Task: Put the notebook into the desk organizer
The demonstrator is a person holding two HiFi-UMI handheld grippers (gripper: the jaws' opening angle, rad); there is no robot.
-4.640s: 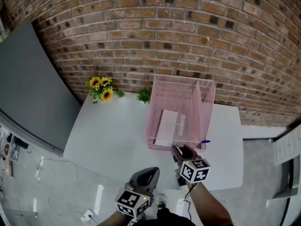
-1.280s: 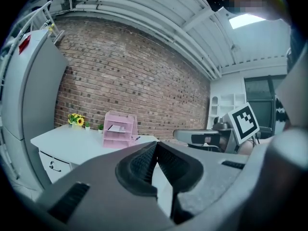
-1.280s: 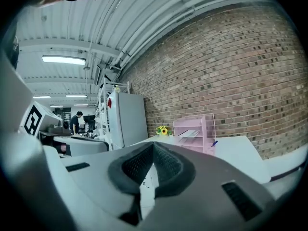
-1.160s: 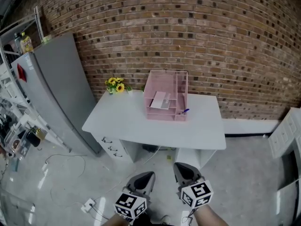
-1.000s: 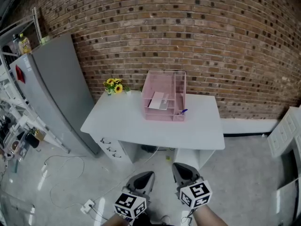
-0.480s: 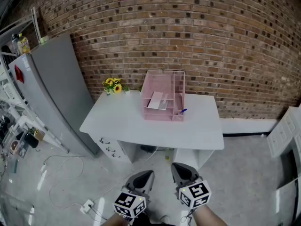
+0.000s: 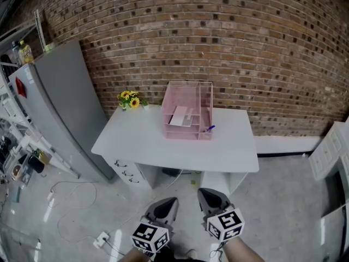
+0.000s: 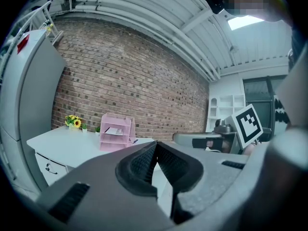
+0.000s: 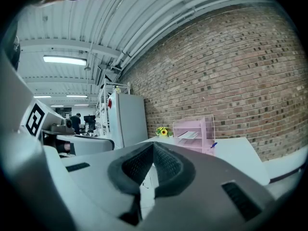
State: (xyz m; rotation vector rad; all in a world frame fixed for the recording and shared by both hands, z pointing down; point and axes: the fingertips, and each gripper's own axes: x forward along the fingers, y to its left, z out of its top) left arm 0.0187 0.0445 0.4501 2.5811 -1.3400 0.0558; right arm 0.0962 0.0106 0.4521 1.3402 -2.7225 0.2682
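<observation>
The pink wire desk organizer (image 7: 187, 109) stands on the white desk (image 7: 174, 146) by the brick wall. A white notebook (image 7: 180, 116) lies inside its wide left compartment. The organizer also shows small in the left gripper view (image 8: 116, 132) and the right gripper view (image 9: 194, 134). Both grippers hang low over the floor, well back from the desk. My left gripper (image 7: 169, 203) is shut with nothing in it, its tips (image 8: 155, 145) meeting. My right gripper (image 7: 206, 194) is shut and empty too, its tips (image 9: 152, 146) touching.
A blue pen (image 7: 209, 128) sticks out at the organizer's front right. Sunflowers (image 7: 129, 99) stand at the desk's back left. A grey refrigerator (image 7: 60, 102) is left of the desk, shelves (image 7: 16, 141) beyond it. A white cabinet (image 7: 330, 152) is at right. Cables (image 7: 71, 201) lie on the floor.
Since 4.6 s ago I have backed far away from the desk, and both grippers came away with me. Over the last second the view only drifts slightly; the grippers stay shut.
</observation>
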